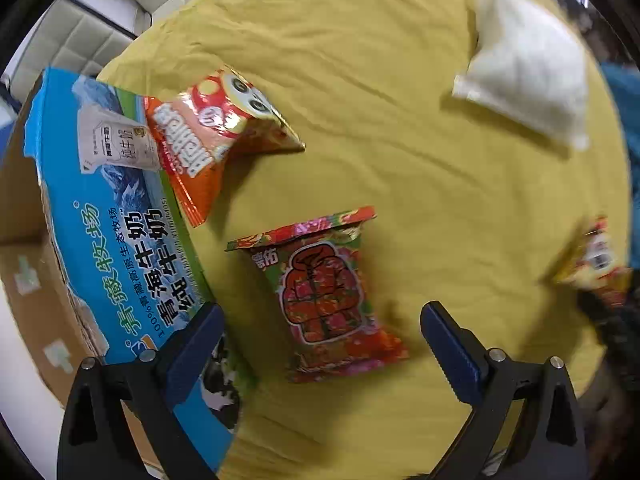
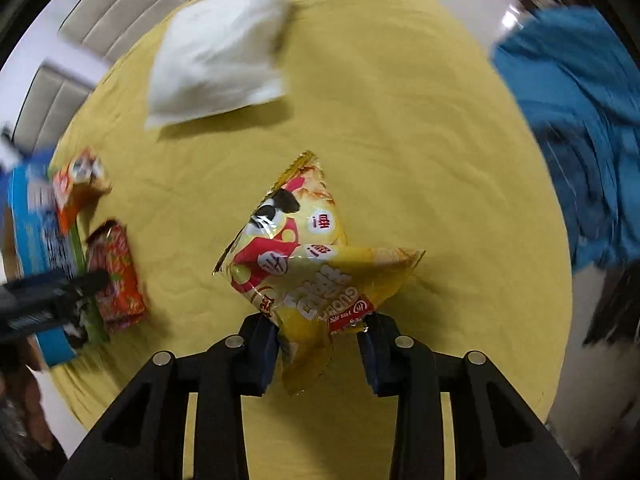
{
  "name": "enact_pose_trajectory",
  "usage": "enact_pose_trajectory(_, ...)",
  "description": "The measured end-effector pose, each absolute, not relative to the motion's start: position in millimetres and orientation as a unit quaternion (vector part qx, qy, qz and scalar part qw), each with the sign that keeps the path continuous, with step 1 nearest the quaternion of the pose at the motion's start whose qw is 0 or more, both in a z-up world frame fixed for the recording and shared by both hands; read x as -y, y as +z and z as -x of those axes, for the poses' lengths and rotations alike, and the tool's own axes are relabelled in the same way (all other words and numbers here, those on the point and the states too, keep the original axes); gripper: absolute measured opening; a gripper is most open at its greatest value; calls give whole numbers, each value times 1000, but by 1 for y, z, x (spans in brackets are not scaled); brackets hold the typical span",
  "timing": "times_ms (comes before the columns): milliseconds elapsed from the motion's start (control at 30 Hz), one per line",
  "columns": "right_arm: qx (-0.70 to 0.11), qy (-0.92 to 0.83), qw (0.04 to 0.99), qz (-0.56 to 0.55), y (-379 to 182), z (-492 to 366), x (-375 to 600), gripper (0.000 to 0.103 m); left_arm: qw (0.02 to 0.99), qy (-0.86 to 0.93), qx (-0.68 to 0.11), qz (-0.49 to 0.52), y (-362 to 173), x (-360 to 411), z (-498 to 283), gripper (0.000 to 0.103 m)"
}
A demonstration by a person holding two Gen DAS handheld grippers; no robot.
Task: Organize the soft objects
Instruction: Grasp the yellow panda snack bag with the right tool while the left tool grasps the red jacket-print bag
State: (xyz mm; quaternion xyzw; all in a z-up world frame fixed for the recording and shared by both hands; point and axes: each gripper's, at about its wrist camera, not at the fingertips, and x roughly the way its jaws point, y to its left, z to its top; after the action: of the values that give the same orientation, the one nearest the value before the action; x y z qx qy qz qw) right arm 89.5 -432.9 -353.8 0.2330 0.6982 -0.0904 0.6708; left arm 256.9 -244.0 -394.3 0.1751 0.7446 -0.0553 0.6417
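My left gripper [image 1: 322, 316] is open and empty, its jaws either side of a red-and-green floral snack pack [image 1: 324, 292] lying on the yellow cloth [image 1: 400, 160]. An orange snack bag [image 1: 208, 136] leans on the blue milk carton box [image 1: 112, 216] to the left. My right gripper [image 2: 318, 344] is shut on a yellow snack bag [image 2: 304, 256] and holds it above the cloth [image 2: 400, 140]. The floral pack [image 2: 116, 276] and orange bag [image 2: 76, 184] lie at the left of the right wrist view, beside the left gripper.
A white pillow-like bag [image 1: 524, 68] lies far right on the cloth; it also shows in the right wrist view [image 2: 220, 52]. A blue fabric heap [image 2: 572, 128] sits off the right edge. The box's open cardboard interior [image 1: 24, 240] lies at far left.
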Motion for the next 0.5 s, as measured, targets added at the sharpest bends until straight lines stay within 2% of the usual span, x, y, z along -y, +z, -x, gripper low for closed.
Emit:
enact_pose_trajectory(67, -707, -82, 655, -254, -360, -83, 437, 45, 638, -50, -743, -197, -400, 252, -252, 100)
enact_pose_trajectory(100, -712, -77, 646, -264, -361, -81, 439, 54, 637, -50, -743, -200, -402, 255, -251, 100)
enact_pose_trajectory(167, -710, -73, 649, -263, -358, -80, 444, 63, 634, -53, -746, -196, -407, 264, -250, 100)
enact_pose_trajectory(433, -700, -63, 683, -201, -320, -89, 450, 63, 606, -38, -778, -161, -443, 259, -254, 100)
enact_pose_trajectory(500, -702, -49, 687, -181, -316, -98, 448, 63, 590, -45, -794, -140, -455, 256, -255, 91)
